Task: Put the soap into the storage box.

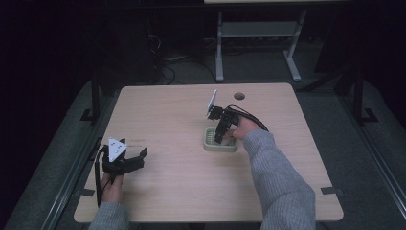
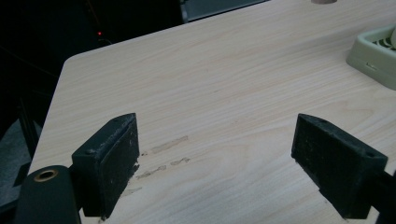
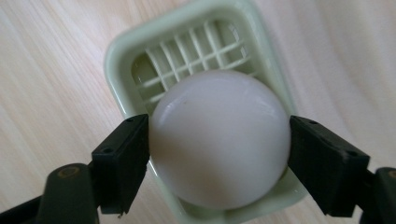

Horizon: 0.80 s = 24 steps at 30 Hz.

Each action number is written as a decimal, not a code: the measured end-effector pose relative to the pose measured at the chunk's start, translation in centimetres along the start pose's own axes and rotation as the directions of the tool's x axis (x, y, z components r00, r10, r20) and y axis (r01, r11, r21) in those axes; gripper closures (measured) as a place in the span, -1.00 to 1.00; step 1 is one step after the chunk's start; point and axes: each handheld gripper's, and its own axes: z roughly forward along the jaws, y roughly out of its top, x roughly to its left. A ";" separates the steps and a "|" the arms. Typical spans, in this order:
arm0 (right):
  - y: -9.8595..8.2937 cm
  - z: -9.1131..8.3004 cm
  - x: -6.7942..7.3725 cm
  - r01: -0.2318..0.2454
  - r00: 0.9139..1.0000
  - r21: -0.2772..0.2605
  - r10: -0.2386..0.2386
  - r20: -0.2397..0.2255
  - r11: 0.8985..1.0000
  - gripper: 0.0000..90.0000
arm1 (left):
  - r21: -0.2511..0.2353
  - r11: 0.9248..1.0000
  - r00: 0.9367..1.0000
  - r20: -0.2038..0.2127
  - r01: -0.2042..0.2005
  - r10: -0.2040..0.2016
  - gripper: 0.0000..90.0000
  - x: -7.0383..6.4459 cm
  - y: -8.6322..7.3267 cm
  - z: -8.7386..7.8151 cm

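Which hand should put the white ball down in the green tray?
Right. The right hand-held gripper already clamps the white ball over the green tray; the left hand-held gripper is open, far off.

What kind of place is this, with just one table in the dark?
Probably a lab or recording room: a bare wooden table, handheld grippers with trailing cables, the right gripper clasping a white ball over a green tray, and a second desk frame behind.

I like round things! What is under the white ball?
Under the white ball, held between the right gripper jaws, sits a pale green tray with a slatted grid floor. The ball hides the rest.
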 end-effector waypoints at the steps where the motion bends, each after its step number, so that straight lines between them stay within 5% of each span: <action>1: -0.1 -0.3 0.0 -0.009 1.000 -0.017 0.009 -0.004 1.000 -0.49 | -0.001 1.000 1.000 0.000 0.002 -0.002 -0.67 0.0 0.0 0.0; 24: -2.9 -2.7 -0.2 -0.058 0.998 -0.077 0.056 -0.023 0.995 -0.52 | -0.003 1.000 1.000 0.002 0.004 -0.004 -0.67 -0.1 0.0 0.0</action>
